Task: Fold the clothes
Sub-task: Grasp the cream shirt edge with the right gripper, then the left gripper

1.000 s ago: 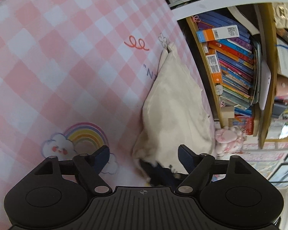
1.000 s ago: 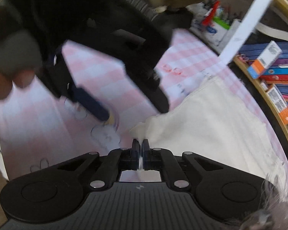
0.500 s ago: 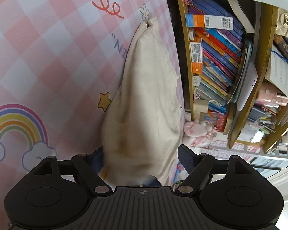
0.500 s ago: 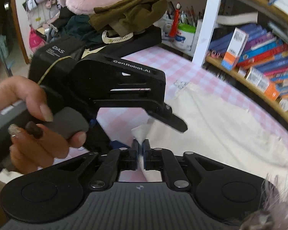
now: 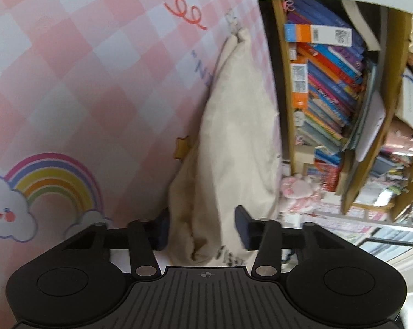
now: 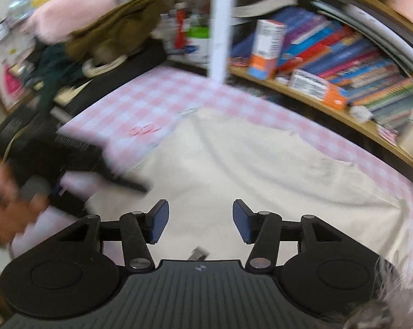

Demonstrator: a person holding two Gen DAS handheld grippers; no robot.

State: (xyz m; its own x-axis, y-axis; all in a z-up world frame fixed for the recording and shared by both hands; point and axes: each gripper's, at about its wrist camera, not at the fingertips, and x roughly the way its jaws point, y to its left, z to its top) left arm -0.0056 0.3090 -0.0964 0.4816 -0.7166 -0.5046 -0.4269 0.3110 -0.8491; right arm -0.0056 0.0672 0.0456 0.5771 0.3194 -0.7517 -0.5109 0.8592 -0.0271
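A cream garment [image 5: 233,142] lies on the pink checked table cover [image 5: 83,68], running away from me along its right edge. My left gripper [image 5: 202,230] straddles the garment's bunched near end. Its jaws are closing, with the cloth between the pads but not visibly squeezed. In the right wrist view the same garment [image 6: 261,170] spreads wide and flat. My right gripper [image 6: 201,220] hovers above it; its jaws are opening and nothing is between them. A blurred hand [image 6: 11,213] holds the left gripper, whose finger [image 6: 124,181] reaches over the cloth's left edge.
A bookshelf [image 5: 329,96] packed with books runs close along the table's right side. A pink plush toy [image 5: 299,189] lies by the shelf. A heap of olive and dark clothes [image 6: 118,30] sits at the far end. A rainbow print [image 5: 55,181] marks the cover.
The right gripper let go of the cloth corner, opened and lifted away. The left gripper came over the garment's near end, and its jaws narrowed around the cloth.
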